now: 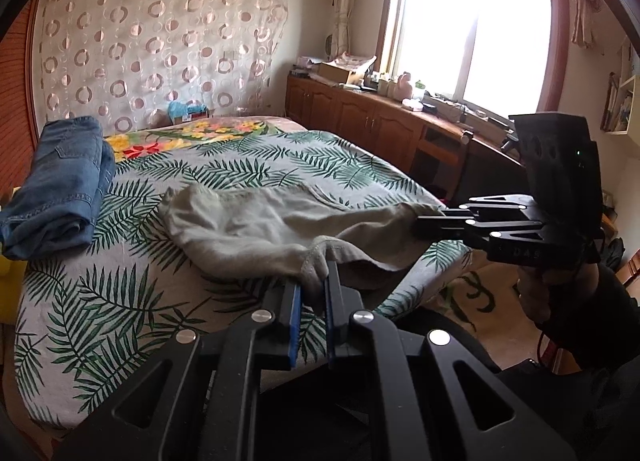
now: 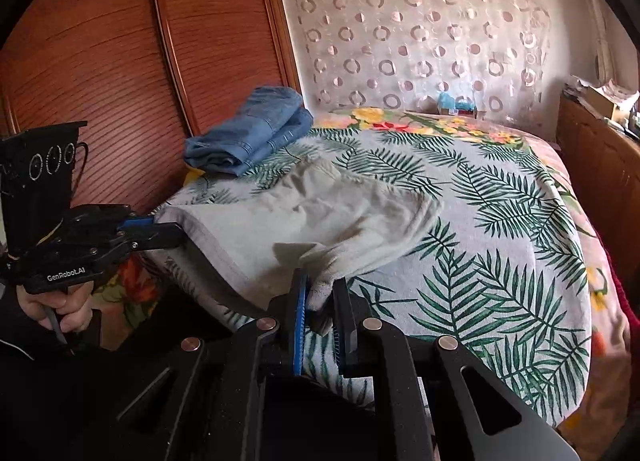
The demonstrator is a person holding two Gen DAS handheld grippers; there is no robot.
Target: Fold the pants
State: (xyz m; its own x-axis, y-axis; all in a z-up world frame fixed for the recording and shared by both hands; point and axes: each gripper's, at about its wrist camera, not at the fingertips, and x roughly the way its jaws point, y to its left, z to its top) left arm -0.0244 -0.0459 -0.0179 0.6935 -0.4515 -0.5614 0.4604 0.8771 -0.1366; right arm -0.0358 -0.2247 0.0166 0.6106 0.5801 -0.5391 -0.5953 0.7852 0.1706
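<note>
Light grey pants [image 1: 260, 221] lie spread on the leaf-print bed cover [image 1: 120, 293], and their near edge is lifted off it. My left gripper [image 1: 314, 285] is shut on one corner of that edge, fabric bunched between its blue pads. At the right of the left wrist view, my right gripper [image 1: 418, 223] pinches the other corner. In the right wrist view the pants [image 2: 320, 217] hang between my right gripper [image 2: 322, 297], shut on a wad of cloth, and my left gripper [image 2: 176, 235] at the left, held by a hand.
Folded blue jeans [image 1: 60, 189] rest on the bed's left side by a wooden wardrobe [image 2: 120, 61]. A low wooden cabinet [image 1: 360, 109] with clutter runs under the window on the right. A patterned curtain [image 1: 160, 41] hangs behind the bed.
</note>
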